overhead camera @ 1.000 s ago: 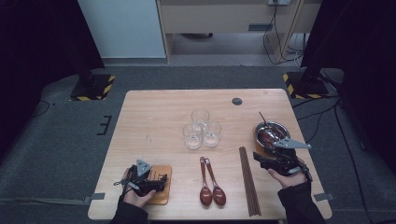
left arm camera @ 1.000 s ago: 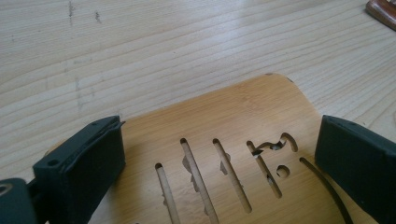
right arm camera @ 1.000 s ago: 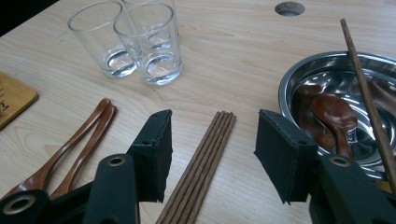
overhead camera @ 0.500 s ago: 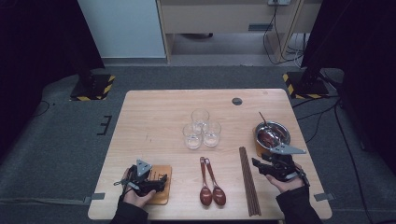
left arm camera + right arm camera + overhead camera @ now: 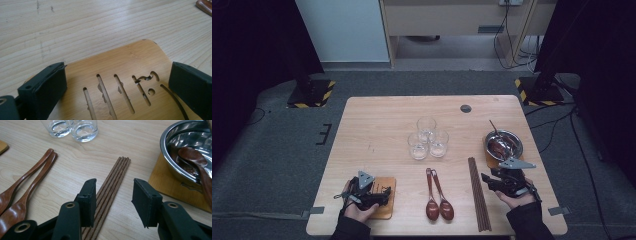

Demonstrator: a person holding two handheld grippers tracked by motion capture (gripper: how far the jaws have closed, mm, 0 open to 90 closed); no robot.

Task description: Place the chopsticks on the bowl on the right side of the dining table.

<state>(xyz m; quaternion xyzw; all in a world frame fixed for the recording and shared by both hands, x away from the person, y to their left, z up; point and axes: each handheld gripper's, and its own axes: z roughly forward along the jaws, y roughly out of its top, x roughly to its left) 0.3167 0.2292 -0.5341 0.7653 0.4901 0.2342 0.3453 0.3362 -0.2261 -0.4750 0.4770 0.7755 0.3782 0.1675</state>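
A bundle of dark brown chopsticks point(image 5: 477, 192) point(image 5: 117, 176) lies lengthwise on the table, right of centre. My right gripper point(image 5: 485, 180) point(image 5: 114, 184) hangs low over the bundle. Its jaws are open and have just been closing. The chopsticks run between them, and neither pad presses on the sticks. My left gripper point(image 5: 383, 193) point(image 5: 118, 68) rests at the near left, open. Its jaws stand wide apart over a slotted wooden coaster point(image 5: 387, 205) point(image 5: 140, 57).
Two wooden spoons point(image 5: 438, 200) point(image 5: 30, 185) lie side by side left of the chopsticks. Three glasses point(image 5: 428, 138) point(image 5: 83, 128) stand mid-table. At the right, a metal bowl point(image 5: 512, 140) point(image 5: 172, 142) with a spoon in it sits on a wooden coaster point(image 5: 165, 180).
My right gripper has come down and toward the near edge, closer to the chopsticks, with its jaws narrower. The left hand and gripper have stayed in place.
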